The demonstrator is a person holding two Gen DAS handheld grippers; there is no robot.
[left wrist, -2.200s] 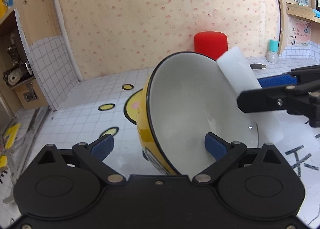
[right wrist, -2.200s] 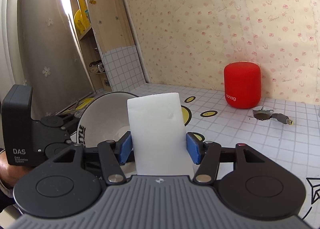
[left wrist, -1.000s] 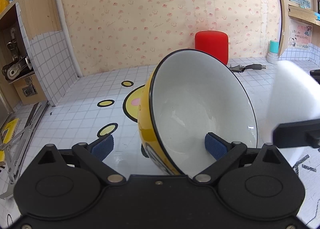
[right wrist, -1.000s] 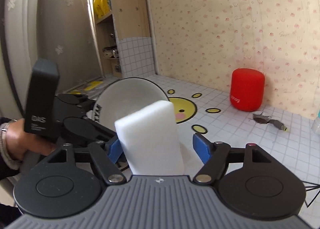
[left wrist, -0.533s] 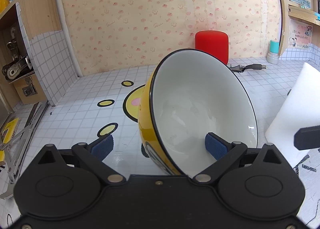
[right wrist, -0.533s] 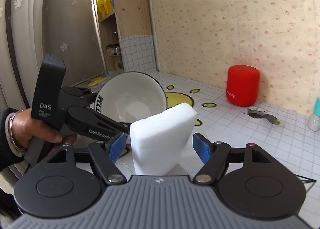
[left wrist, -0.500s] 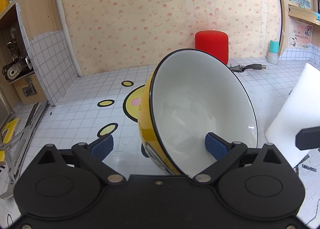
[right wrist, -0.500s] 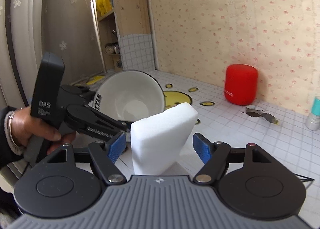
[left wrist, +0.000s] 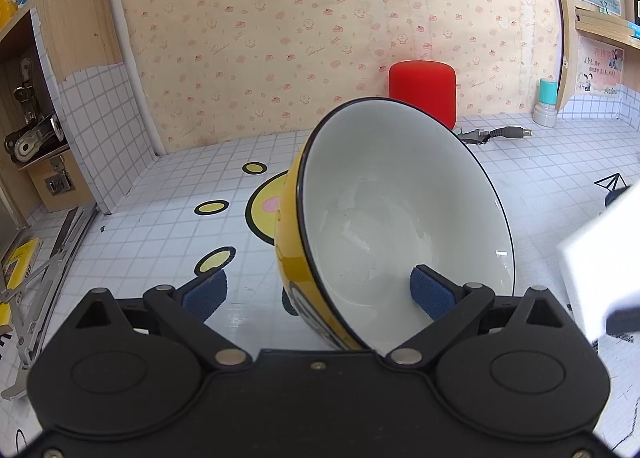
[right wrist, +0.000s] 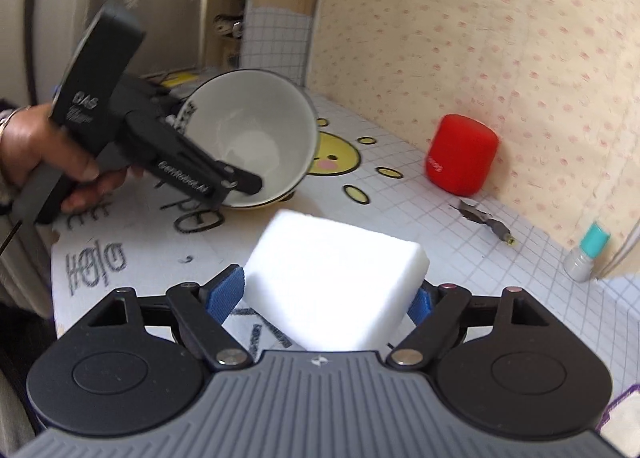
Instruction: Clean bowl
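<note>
A yellow bowl point(left wrist: 400, 218) with a white inside and a black rim leans tilted on the tiled table, its mouth facing me. My left gripper point(left wrist: 318, 291) stands wide around its near wall. One blue pad point(left wrist: 432, 290) is inside the bowl, and the other pad point(left wrist: 204, 294) is clear of the yellow outside. In the right wrist view the bowl point(right wrist: 256, 138) sits far left under that gripper's finger point(right wrist: 240, 182). A white sponge block point(right wrist: 336, 274) lies flat and tilted between the opening jaws of my right gripper point(right wrist: 322, 298), loose. Its blurred edge point(left wrist: 600, 254) shows at the right.
A red cylinder speaker point(left wrist: 422, 92) stands against the wallpapered back wall, with a cable plug point(left wrist: 496, 134) beside it. A small teal-capped bottle point(right wrist: 586, 254) is at the far right. A person's hand point(right wrist: 48, 154) grips the left tool. Wooden shelves point(left wrist: 36, 138) stand at the left.
The sponge left the bowl, moved off to the right and tipped from upright to flat as the right jaws widened. The right gripper rolled. Left gripper and bowl stayed put.
</note>
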